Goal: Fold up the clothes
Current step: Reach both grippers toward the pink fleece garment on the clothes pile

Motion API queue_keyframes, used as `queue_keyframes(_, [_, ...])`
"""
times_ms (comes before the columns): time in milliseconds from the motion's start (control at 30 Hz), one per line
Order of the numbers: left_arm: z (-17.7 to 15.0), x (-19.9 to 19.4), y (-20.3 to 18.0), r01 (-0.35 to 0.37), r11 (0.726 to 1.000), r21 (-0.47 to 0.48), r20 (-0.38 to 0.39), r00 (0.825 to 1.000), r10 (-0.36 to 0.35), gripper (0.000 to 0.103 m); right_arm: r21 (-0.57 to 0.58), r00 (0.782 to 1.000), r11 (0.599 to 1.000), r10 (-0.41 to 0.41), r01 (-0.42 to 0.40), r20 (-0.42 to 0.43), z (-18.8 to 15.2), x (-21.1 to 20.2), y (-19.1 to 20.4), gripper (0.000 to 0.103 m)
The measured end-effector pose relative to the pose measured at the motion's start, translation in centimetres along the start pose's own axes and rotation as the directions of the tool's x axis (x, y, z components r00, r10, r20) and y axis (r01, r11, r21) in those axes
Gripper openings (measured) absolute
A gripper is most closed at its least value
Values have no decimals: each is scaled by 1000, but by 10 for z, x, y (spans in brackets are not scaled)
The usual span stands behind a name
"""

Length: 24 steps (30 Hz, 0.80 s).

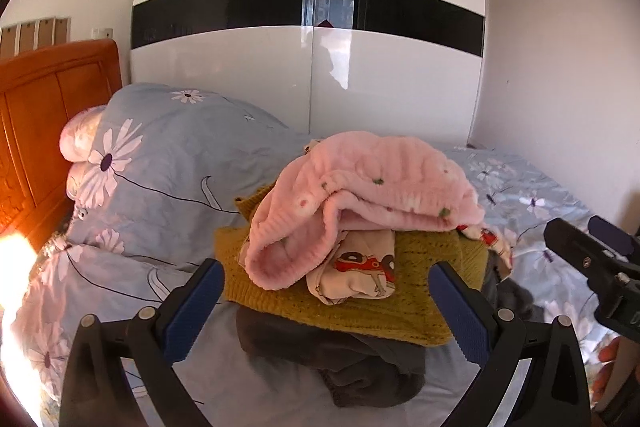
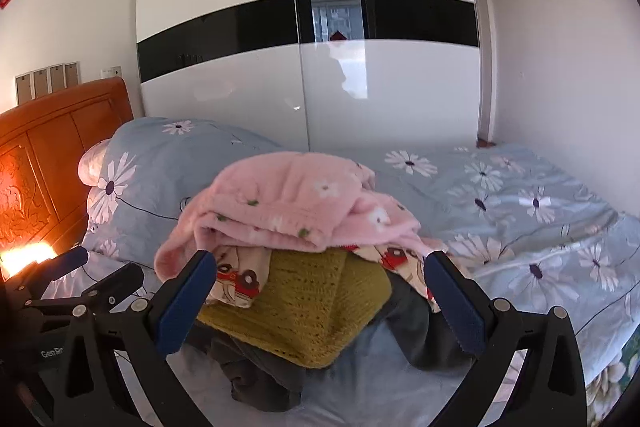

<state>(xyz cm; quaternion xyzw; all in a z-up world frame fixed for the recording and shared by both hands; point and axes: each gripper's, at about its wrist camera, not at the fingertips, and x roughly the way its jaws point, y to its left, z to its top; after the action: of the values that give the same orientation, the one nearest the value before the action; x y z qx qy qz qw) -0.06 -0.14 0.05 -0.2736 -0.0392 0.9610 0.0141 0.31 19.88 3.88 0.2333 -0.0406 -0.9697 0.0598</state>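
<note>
A heap of clothes lies on the bed: a fluffy pink garment [image 1: 372,187] [image 2: 296,207] on top, a cream cartoon-print piece [image 1: 356,275] [image 2: 236,279] under it, then a mustard knit sweater [image 1: 360,311] [image 2: 304,307] and a dark grey garment [image 1: 360,367] [image 2: 264,375] at the bottom. My left gripper [image 1: 326,303] stands open just short of the heap, its blue pads wide apart and holding nothing. My right gripper [image 2: 318,299] is open too, its pads either side of the heap's near edge without touching it. In each view the other gripper shows at the side [image 1: 592,259] [image 2: 80,287].
The bed [image 2: 520,211] has a light blue cover with white daisies. A bunched duvet [image 1: 160,163] and a pillow lie to the left by the orange wooden headboard [image 1: 44,115]. A glossy white wardrobe [image 1: 312,67] with a black band stands behind. A hand [image 1: 608,367] shows at the right edge.
</note>
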Motion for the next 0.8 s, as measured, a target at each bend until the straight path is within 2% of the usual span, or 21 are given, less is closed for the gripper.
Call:
queue_keyframes(133, [-4,3,6,40,999,-12,16,999,-40,103,-12,1000,1000,15,-16,-11,2,3,-1,103])
queue_keyframes(200, [-4,6,7,34,999,-10,22,999,-34,103,-16,999,999,29,-29,-37,-4,14,-4,103])
queue_keyframes(333, [-1,19,-4,8,1000,15,21,1000,-8,103,-11,997,997,73,-73,-23,-6,21,-8,103])
queue_keyframes(467, [3,22,2,27,999,-31,48,999,-26,103,20,983,984,180,-179,-38,-3,30,-16,103])
queue_keyframes(667, [6,26,9,22,999,-44,80,997,-19,103,-32,969,969,247,-246,9,2,32,-5,103])
queue_keyframes(767, [7,24,11,29,998,-51,127,992,-22,103,-13,945,945,326,-326,28,5,32,-6,103])
queue_keyframes(800, [8,26,11,35,998,-52,118,993,-28,103,-14,938,939,345,-345,33,6,33,-5,103])
